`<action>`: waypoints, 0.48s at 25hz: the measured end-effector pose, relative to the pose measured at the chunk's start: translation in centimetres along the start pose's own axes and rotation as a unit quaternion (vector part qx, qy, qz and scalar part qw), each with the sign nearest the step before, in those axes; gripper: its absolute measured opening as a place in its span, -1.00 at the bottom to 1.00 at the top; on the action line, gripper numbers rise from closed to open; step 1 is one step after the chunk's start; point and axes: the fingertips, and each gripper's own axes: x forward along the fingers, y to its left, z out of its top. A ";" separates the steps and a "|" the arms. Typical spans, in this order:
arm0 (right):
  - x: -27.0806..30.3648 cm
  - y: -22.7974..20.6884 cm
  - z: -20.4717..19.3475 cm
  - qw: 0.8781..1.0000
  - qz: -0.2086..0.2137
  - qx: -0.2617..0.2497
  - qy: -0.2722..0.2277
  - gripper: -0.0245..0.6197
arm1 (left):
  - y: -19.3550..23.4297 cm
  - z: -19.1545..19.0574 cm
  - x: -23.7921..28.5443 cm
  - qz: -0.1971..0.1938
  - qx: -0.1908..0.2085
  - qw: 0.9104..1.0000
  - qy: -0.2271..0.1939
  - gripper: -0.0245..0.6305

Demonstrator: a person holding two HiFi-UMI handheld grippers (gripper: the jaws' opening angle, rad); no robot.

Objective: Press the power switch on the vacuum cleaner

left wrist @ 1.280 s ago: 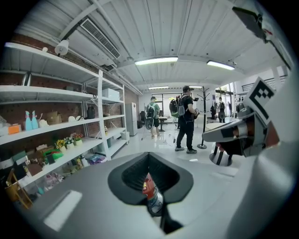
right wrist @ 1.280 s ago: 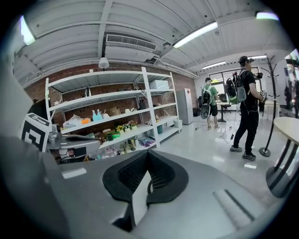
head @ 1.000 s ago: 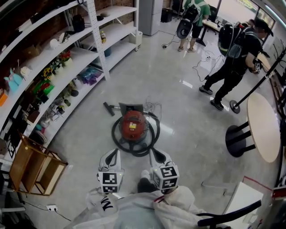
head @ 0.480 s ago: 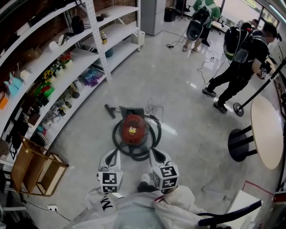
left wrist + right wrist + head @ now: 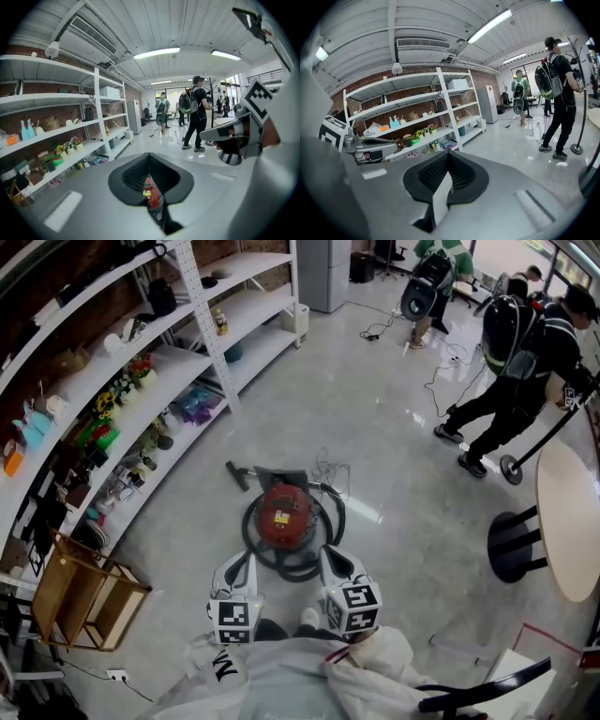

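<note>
A red canister vacuum cleaner stands on the glossy floor with its black hose coiled around it. Its floor nozzle lies just beyond it at the left. My left gripper and right gripper are held side by side just short of the vacuum, pointing at it and touching nothing. In the left gripper view the jaws are shut, and a sliver of the red vacuum shows past the left gripper. The right gripper is also shut and holds nothing. No switch can be made out.
White shelving full of small items runs along the left. A wooden crate stands at the lower left and a round table at the right. People stand at the back right, with cables on the floor near them.
The view has crept forward, so the vacuum sits slightly nearer the grippers. The people at the back have shifted right. Both grippers keep their pose.
</note>
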 end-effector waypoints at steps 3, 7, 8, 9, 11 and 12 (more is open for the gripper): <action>0.6 -0.1 0.0 1.000 0.002 0.004 0.002 -0.92 | 0.5 0.2 0.2 0.004 0.003 1.000 0.001 -0.93; 1.7 0.1 0.1 1.000 0.003 0.008 0.004 -0.92 | 1.8 0.0 0.5 0.009 0.002 1.000 0.006 -0.93; 2.0 0.2 0.2 1.000 0.002 0.008 0.004 -0.92 | 2.1 0.0 0.7 0.008 0.001 1.000 0.007 -0.93; 2.2 0.2 0.3 1.000 0.001 0.009 0.004 -0.92 | 2.2 0.0 1.0 0.005 0.001 1.000 0.007 -0.93; 2.9 0.1 0.5 1.000 -0.006 0.010 0.005 -0.92 | 2.6 0.1 1.7 -0.003 0.003 1.000 0.006 -0.93; 3.3 0.0 0.7 1.000 -0.009 0.011 0.005 -0.92 | 2.8 0.2 2.2 -0.007 0.004 1.000 0.005 -0.93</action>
